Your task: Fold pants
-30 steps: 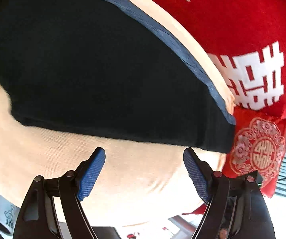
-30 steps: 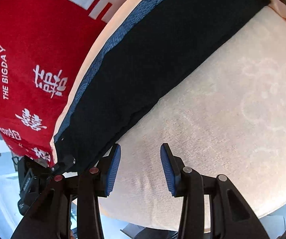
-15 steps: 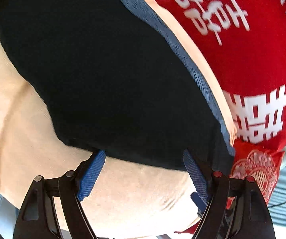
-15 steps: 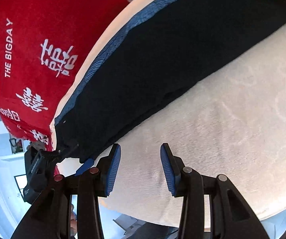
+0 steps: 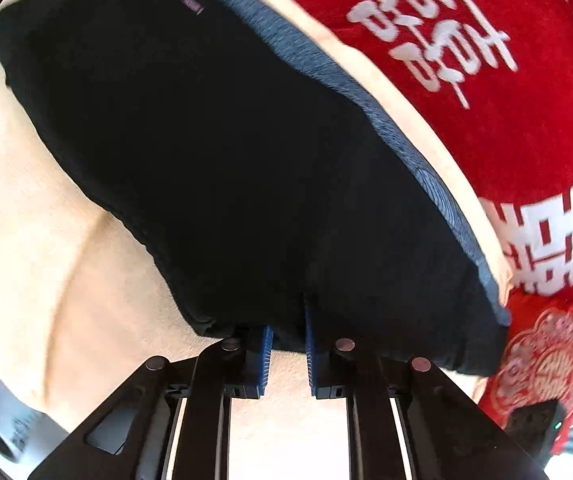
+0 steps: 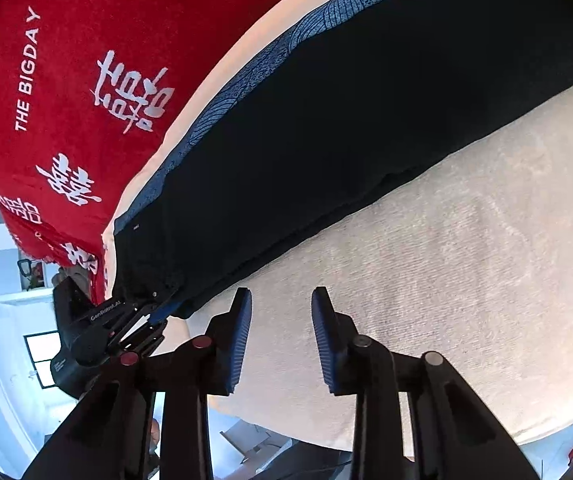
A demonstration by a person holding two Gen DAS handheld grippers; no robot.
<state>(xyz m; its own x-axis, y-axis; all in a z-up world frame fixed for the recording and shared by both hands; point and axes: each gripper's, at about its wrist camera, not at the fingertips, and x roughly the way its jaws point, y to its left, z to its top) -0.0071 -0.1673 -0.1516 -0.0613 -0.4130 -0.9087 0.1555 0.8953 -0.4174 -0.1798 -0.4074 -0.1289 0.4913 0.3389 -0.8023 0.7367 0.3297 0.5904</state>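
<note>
Black fabric fills most of the left wrist view: the pants [image 5: 222,152] lie flat on a cream, towel-textured cover [image 5: 46,280], running as a long dark band from upper left to lower right. A small pale label [image 5: 192,3] shows near their far upper end. Along their far side runs a blue patterned strip [image 5: 366,92]; whether it belongs to the pants or lies beneath them cannot be told. Beyond a narrow margin of cream lies a red blanket [image 5: 506,120] printed with white characters. The left gripper [image 5: 288,320] is at the near hem, its blue-padded jaws drawn close together and pinching the edge of the black cloth between them.

In the right wrist view, the red blanket [image 6: 66,92] sits at the far left, with the words "THE BIGDAY" legible. Below it the left gripper [image 6: 154,304] appears again, its tip touching the corner of the pants [image 6: 346,128], which stretch away toward the upper right. The cream cover [image 6: 466,260] spreads across the right half. The right gripper [image 6: 281,314] hangs over this bare cover just beside the pants' near edge, jaws spread with a clear gap and nothing between them.
</note>
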